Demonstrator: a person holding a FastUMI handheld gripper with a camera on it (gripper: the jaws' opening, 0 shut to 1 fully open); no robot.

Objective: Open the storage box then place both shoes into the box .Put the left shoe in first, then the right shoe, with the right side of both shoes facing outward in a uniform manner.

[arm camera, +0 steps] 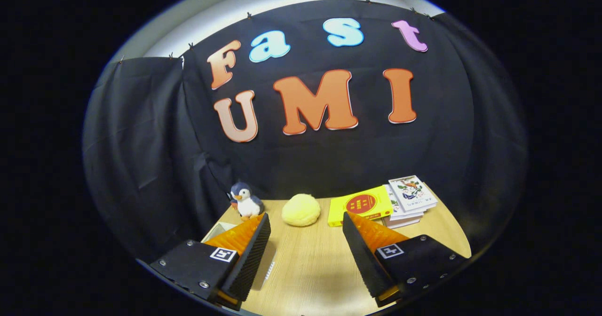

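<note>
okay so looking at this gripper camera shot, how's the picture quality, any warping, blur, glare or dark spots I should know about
In the gripper view, strong fisheye warping bows the table edge and the cloth wall; focus looks sharp on the penguin plush, yellow ball and stack of books; light is soft and even, without glare, with a faint shadow on the wood between the open gripper fingers; the cloth wall's sides fall quite dark.

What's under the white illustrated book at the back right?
The white illustrated book tops a stack of books on the wooden table. Lower covers are hidden. The tongs hang open, empty.
</note>
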